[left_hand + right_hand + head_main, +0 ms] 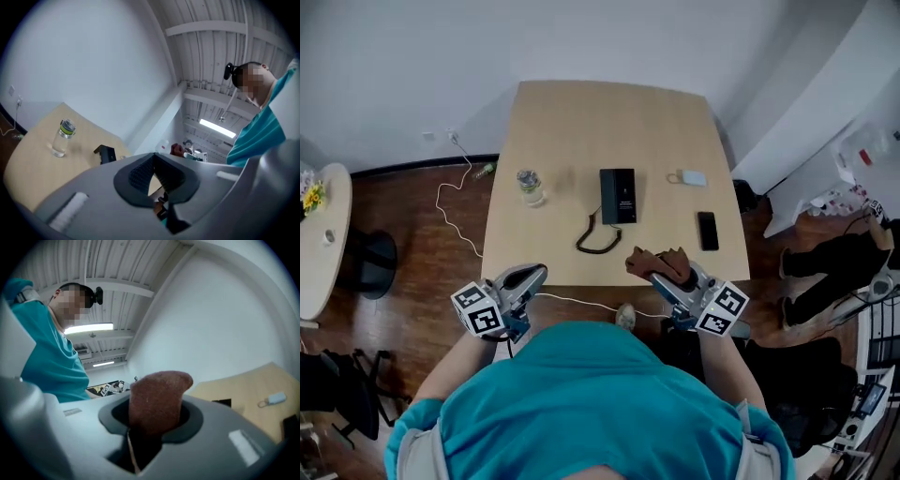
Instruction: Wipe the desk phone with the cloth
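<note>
The black desk phone point(618, 195) lies mid-table on the light wooden table point(562, 122), its coiled cord point(598, 239) looping toward me. My right gripper point(667, 277) hovers at the table's near edge, right of the phone, shut on a brown cloth point(657, 262) that bulges up between its jaws point(158, 401). My left gripper point(531, 276) hangs just off the near edge at the left, shut with nothing between its jaws, which stand closed together in the left gripper view point(154, 164). The phone point(105, 153) shows there beyond the jaws.
A clear water bottle point(530, 186) stands left of the phone. A small white device point(694, 177) and a black smartphone point(707, 230) lie to its right. A white cable point(455, 216) trails over the wooden floor. A round side table point(323, 234) stands at left, a seated person point(825, 272) at right.
</note>
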Tool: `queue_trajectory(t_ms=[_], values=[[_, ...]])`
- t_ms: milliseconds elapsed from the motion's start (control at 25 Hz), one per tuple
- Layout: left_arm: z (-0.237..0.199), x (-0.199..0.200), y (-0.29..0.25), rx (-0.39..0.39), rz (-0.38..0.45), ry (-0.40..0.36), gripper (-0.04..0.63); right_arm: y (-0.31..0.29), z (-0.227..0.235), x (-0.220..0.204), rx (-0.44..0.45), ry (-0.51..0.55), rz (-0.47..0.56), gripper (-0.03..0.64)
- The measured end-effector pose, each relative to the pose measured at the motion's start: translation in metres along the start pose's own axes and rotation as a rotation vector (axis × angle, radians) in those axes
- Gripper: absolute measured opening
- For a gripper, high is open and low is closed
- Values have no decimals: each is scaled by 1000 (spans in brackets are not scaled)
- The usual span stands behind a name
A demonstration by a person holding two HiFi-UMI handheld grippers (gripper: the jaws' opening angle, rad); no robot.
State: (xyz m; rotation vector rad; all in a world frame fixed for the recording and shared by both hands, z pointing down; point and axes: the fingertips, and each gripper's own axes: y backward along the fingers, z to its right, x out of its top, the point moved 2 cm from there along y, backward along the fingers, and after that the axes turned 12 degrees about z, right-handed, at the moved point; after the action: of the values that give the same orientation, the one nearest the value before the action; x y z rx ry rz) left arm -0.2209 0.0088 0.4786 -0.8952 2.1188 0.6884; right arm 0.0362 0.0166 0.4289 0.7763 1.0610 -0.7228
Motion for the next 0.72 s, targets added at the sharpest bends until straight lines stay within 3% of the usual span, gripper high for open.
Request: queue_trajectory(t_ms=[200, 320, 440, 560, 720], values=[[54, -29, 34, -39, -96, -71, 5, 30, -55, -13, -59, -8, -6, 138], [85, -44, 37, -49, -83, -126, 5, 60, -69, -11, -73, -38, 10, 138], [118, -51, 38, -26, -19, -72, 5, 97, -82, -12, -88, -35, 13, 138], [157, -83, 35, 3, 21, -17, 5, 143, -93, -15, -113, -16, 0, 138], [214, -148, 31, 0, -62, 7, 5, 200, -104, -26, -124, 10, -55, 135]])
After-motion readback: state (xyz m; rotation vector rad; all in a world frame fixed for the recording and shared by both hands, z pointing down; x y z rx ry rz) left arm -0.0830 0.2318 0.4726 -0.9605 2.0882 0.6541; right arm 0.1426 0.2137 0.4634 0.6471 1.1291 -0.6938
